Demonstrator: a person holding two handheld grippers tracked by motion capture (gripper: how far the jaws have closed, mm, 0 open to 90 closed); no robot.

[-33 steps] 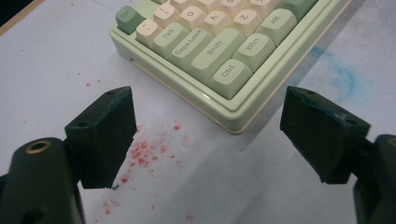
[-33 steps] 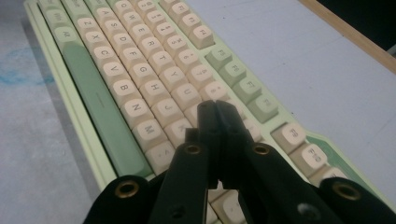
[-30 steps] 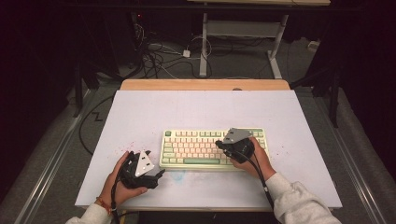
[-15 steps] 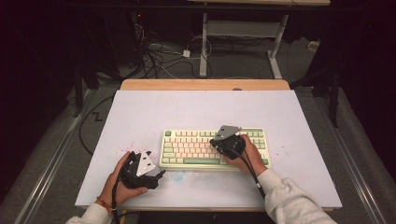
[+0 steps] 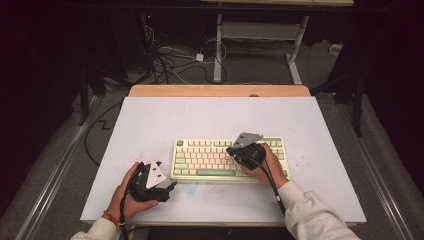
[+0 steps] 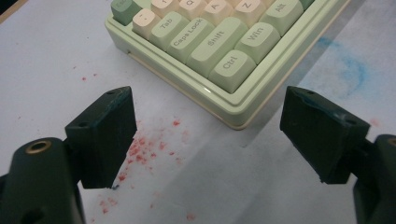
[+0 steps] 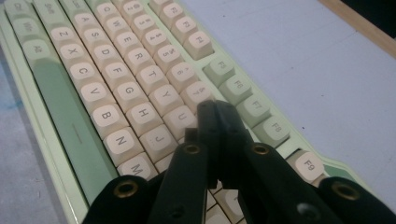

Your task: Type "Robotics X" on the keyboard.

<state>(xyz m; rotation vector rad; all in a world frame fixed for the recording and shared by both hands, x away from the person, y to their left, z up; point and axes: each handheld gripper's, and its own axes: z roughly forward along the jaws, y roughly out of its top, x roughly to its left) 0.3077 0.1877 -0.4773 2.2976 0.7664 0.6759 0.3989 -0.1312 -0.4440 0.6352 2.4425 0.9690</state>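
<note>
The right gripper (image 7: 215, 109), jaws clenched empty, seems to touch the keyboard (image 5: 200, 160) near U. The left gripper (image 5: 167, 189), jaws released, rests on the counter (image 5: 210, 117) at the keyboard's eight o'clock, red specks (image 6: 149, 144) beneath.

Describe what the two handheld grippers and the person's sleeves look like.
Both the left gripper and the right gripper are black, each topped by a grey three-cornered plate, with a black cable trailing back. Their jaws are blocky black pads on arms with brass-ringed holes. The sleeves are light grey; an orange band circles the left wrist.

A pale green keyboard (image 5: 227, 160) with cream keys lies flat near the table's front edge.
</note>
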